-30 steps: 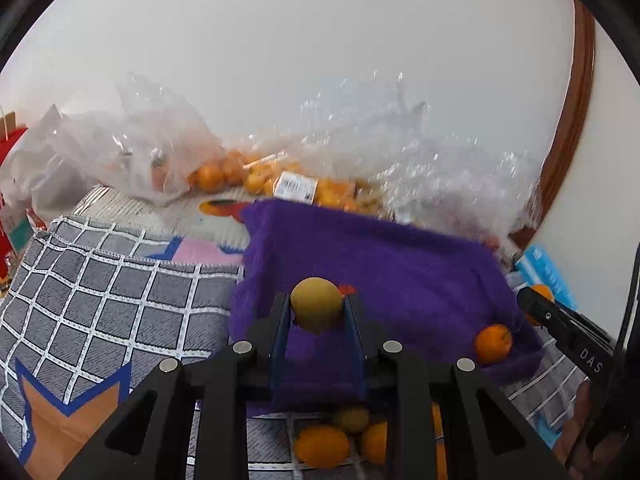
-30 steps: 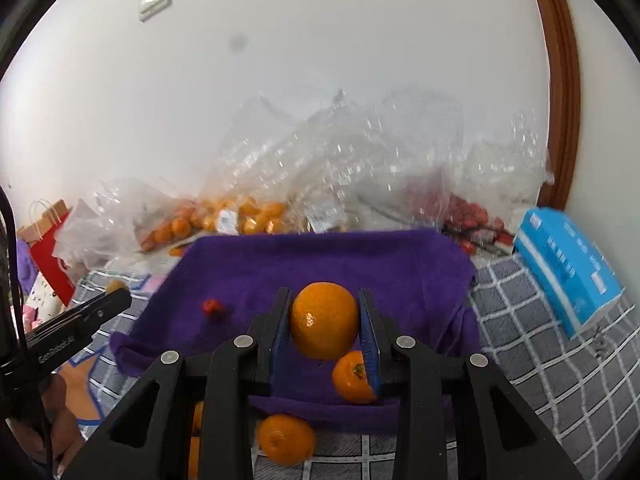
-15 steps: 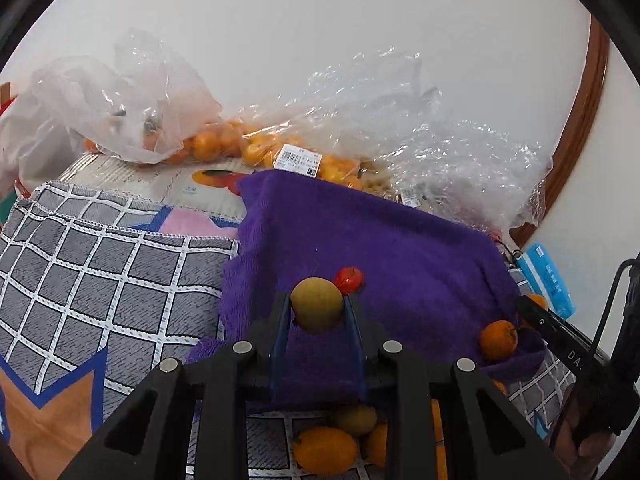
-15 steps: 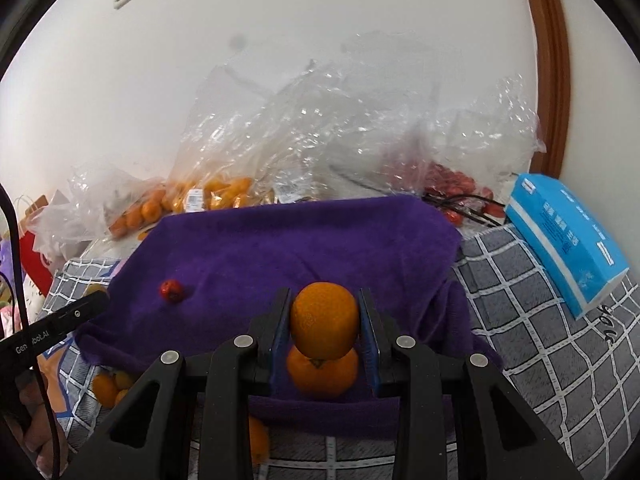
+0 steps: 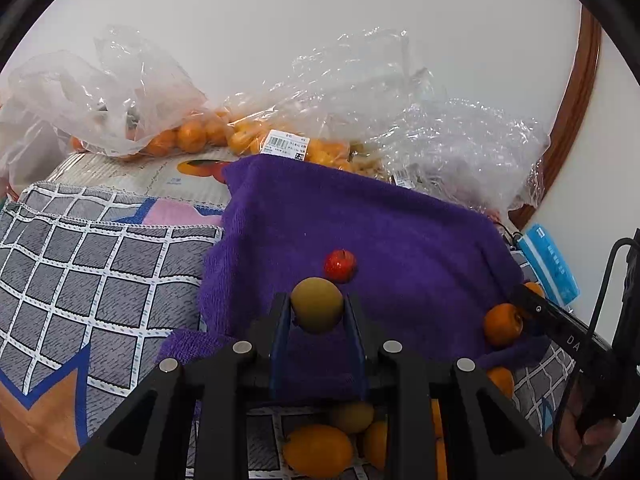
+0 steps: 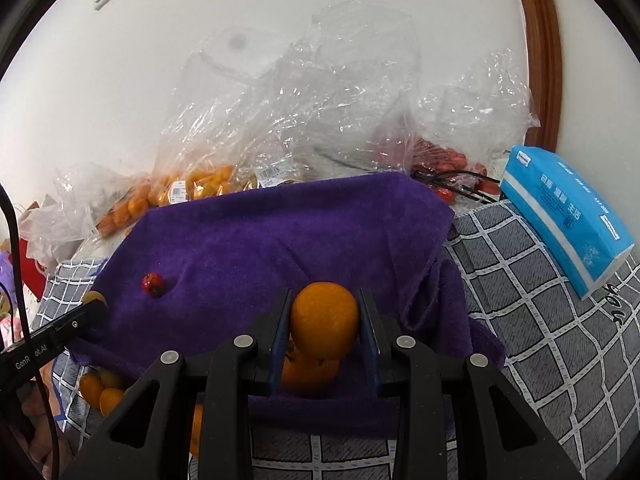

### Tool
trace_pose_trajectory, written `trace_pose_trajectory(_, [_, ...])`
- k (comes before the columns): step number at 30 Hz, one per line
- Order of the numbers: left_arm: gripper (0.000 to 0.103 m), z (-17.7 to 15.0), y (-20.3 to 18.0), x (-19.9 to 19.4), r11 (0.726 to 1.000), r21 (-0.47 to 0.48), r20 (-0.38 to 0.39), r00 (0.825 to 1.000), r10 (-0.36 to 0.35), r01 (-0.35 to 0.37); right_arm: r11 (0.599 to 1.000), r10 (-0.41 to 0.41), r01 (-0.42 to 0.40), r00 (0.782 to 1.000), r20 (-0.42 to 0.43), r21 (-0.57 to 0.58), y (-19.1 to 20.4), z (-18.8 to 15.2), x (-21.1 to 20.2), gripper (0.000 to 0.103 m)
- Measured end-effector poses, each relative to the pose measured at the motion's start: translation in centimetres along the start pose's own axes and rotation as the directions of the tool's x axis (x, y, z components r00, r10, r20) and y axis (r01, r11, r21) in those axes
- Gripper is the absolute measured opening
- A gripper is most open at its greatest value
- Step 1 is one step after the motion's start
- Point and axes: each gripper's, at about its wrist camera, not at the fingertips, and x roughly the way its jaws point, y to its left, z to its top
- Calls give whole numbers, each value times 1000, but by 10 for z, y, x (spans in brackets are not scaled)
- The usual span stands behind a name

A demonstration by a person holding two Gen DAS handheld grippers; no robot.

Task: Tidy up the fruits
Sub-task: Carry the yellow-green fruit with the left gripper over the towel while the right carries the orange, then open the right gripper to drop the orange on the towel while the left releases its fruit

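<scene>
2 grippers clamped, left gripper (image 5: 317,312) on yellow-green fruit (image 5: 316,304), right gripper (image 6: 325,326) on orange (image 6: 324,320), "GenRobot.AI" lettering

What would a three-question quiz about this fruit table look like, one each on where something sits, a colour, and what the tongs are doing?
1. Where does the small red fruit lie?
A. on the purple towel
B. on the blue tissue pack
C. inside a plastic bag

2. What colour is the fruit in the left tongs?
A. bright red
B. yellowish green
C. purple

3. What state are the right tongs in?
A. wide open and empty
B. shut on an orange
C. shut on the tissue pack

Answers:
1. A: the small red fruit rests alone on the purple towel, away from the blue tissue pack.
2. B: the fruit between the fingers of the left tongs is yellowish green.
3. B: the right tongs press both sides of an orange.
</scene>
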Motion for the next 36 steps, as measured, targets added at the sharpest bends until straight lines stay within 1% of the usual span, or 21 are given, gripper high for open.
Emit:
trace_pose_trajectory(7, [26,-1,0,4,1000,-3,-21,1000,3,-3,1000,-10,10,1000,-16,7,-2,-1,5,32])
trace_pose_trajectory(19, [26,-3,-4,6,1000,25,-25,1000,14,-13,1000,-16,16,1000,-7,-5,-1,-3,4,33])
trace_pose_trajectory(20, [26,-3,-4,6,1000,26,-25,1000,14,-13,1000,-16,16,1000,-8,-3,-2,-3,4,34])
trace_pose_trajectory(22, [26,-3,-4,6,1000,25,-25,1000,14,-13,1000,-19,19,1000,-11,-1,-3,-3,5,42])
trace_pose_trajectory(24, [26,-3,-4,6,1000,24,-26,1000,11,-10,1000,-28,28,1000,-11,-1,-3,-2,4,46])
trace_pose_trajectory(26, [26,-3,-4,6,1000,23,-27,1000,6,-5,1000,-30,30,999,-11,-3,-3,-2,4,47])
trace_pose_trajectory(28, [26,-3,-5,6,1000,25,-27,1000,2,-1,1000,-29,29,1000,-10,-13,-2,-2,4,51])
trace_pose_trajectory(30, [26,-4,-5,6,1000,29,-25,1000,5,-4,999,-28,28,1000,-9,-25,0,-3,4,53])
trace_pose_trajectory(36, [26,-3,-3,5,1000,14,-26,1000,-7,7,999,-23,23,1000,4,-43,3,-3,1,54])
